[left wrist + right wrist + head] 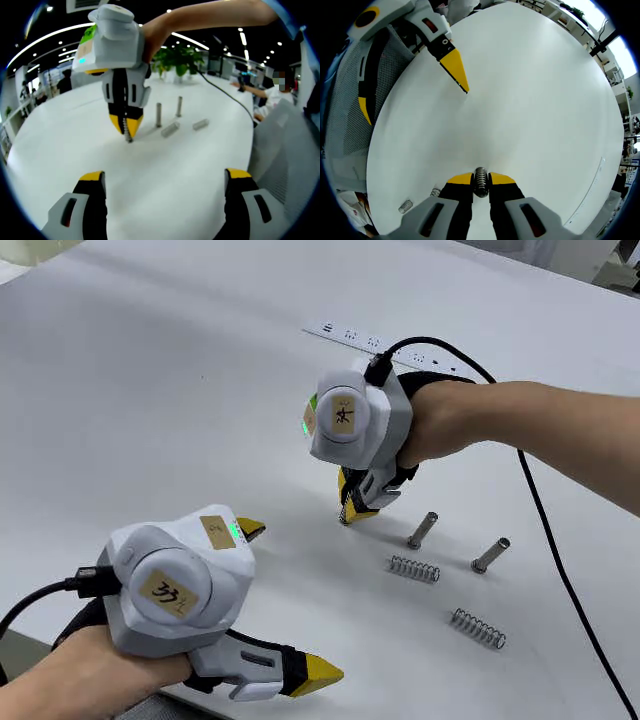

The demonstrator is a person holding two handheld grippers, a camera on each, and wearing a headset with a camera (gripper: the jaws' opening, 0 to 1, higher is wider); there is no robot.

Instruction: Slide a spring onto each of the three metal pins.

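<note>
Beside the right gripper (350, 512), whose jaws pinch one coiled spring (480, 181), two short grey metal pins (423, 530) (491, 554) stand upright, while two more springs (414, 568) (478, 628) lie flat slightly farther from it.

The head view looks down from behind and above the left hand-held gripper (292, 602) and right hand-held gripper (350, 512) onto the table (150, 390). The left gripper view sits low, facing across at the right one; both share the pins (423, 530) and springs (414, 569). The right gripper view points steeply down, close to the table.
</note>
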